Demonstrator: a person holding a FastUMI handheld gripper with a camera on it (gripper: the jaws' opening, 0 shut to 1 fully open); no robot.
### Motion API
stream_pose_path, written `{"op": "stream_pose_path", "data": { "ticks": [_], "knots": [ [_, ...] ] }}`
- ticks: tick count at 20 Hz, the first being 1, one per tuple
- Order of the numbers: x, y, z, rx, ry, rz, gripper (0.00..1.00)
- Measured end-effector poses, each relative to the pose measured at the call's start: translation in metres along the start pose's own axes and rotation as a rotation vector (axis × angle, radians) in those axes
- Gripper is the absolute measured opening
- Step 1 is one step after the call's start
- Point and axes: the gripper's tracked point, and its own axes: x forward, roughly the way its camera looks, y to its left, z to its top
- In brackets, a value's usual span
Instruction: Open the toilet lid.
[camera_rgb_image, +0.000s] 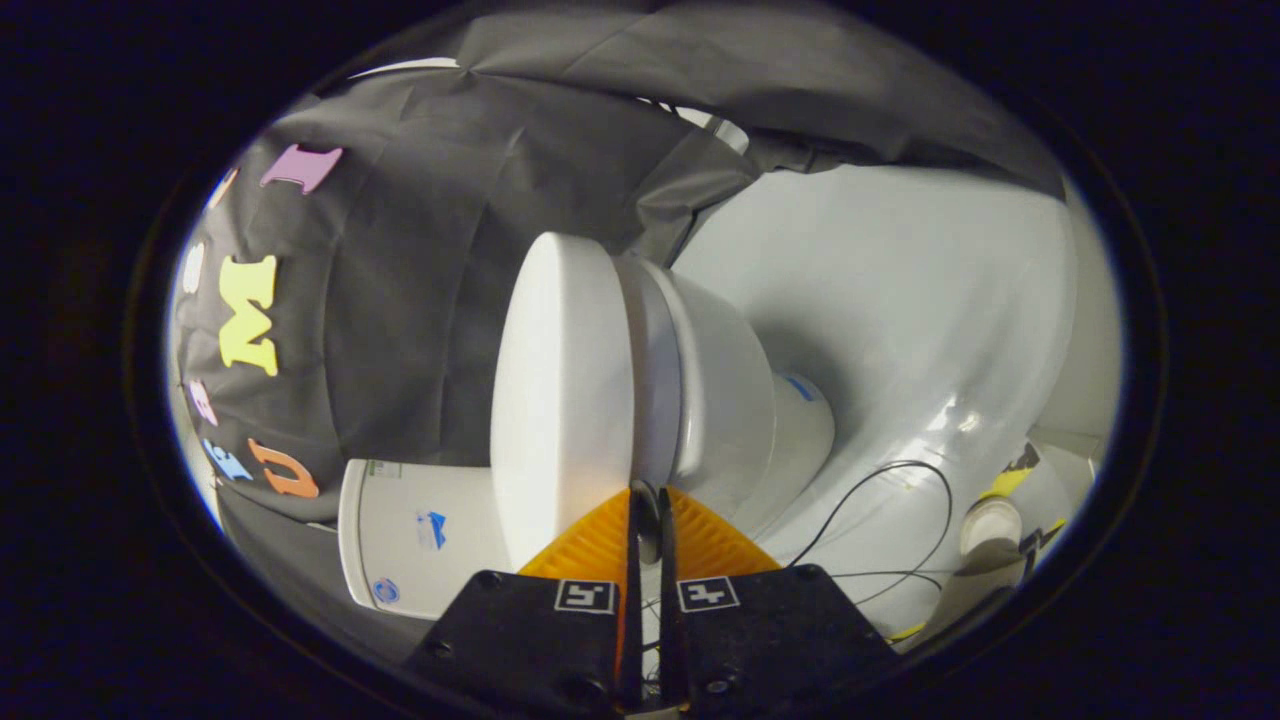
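Toilet lid frame centre, bowl right of it, tank lower left; gripper jaws nearly closed at lid edge; cable lower right on floor.

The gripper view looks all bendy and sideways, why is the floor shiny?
Gripper view: the fisheye lens bends everything; the glossy white floor shows glare patches by the thin black cable; the white toilet lid casts shadow; the nearly closed gripper sits at the lid's edge.

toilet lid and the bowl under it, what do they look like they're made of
White oval toilet lid: probably smooth plastic, thin, with a soft, even sheen. White rounded toilet bowl: likely glazed ceramic, thick-walled and glossy, though the look leaves this open. The hand-held gripper has its fingers nearly together at the lid's edge.
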Motion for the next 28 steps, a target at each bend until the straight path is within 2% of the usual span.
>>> {"op": "stream_pose_path", "data": {
  "ticks": [6, 11, 15, 19, 28],
  "knots": [
    [-0.012, 0.017, -0.002, -0.025, 0.012, 0.045, 0.07],
    [-0.029, 0.048, -0.003, -0.104, 0.001, 0.080, 0.08],
    [-0.041, 0.074, -0.010, -0.207, -0.003, 0.073, 0.08],
    [-0.053, 0.102, -0.015, -0.256, -0.012, 0.091, 0.08],
    [-0.069, 0.151, -0.035, -0.388, -0.036, 0.066, 0.08]
  ]
}}
